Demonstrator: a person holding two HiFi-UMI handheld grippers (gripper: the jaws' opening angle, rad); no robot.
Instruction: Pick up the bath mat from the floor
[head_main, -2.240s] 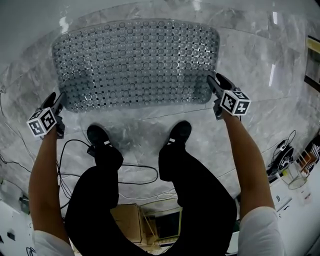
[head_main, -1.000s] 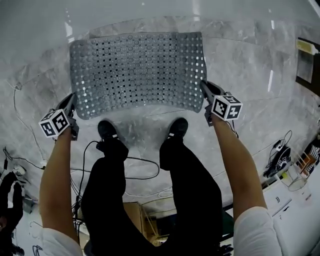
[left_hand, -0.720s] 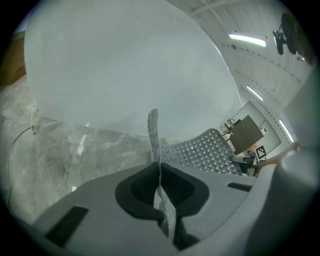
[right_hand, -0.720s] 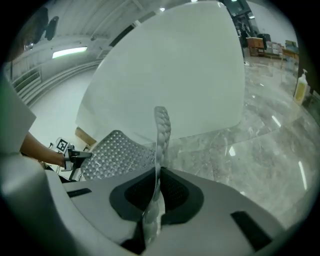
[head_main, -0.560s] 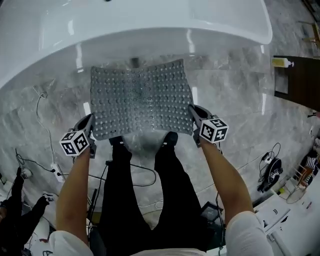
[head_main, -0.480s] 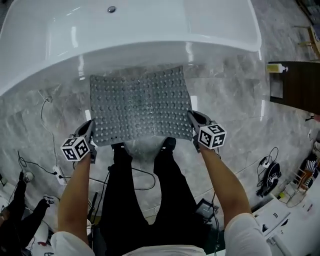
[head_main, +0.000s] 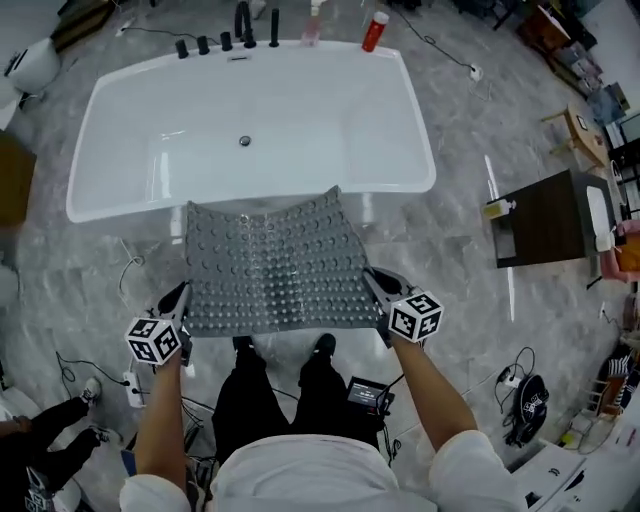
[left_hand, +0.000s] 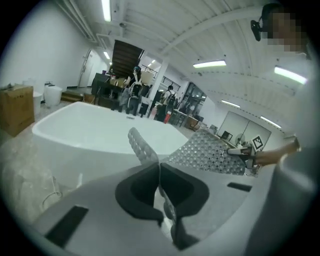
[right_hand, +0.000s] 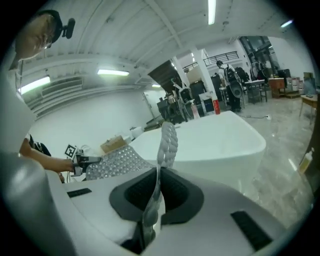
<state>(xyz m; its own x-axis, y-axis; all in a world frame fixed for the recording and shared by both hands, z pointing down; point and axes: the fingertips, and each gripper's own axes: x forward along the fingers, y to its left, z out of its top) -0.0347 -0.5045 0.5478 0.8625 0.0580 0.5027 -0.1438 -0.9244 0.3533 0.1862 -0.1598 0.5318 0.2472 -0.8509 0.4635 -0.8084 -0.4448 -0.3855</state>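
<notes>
Left gripper (head_main: 180, 298) and right gripper (head_main: 372, 280) are each clamped on a near corner of the bath mat (head_main: 272, 262), lifted off the floor before the bathtub (head_main: 300, 120); it seems soft, light, maybe slippery, so corner grips suit it

You face the tub (head_main: 250, 130) with the mat (head_main: 268, 265) spread before you, its near corners in the left hand-held gripper (head_main: 181, 298) and right hand-held gripper (head_main: 370, 280). Its far edge reaches the tub's near rim. Bottles (head_main: 374, 30) stand on the far rim, and a desk (head_main: 545, 215) stands at right.
</notes>
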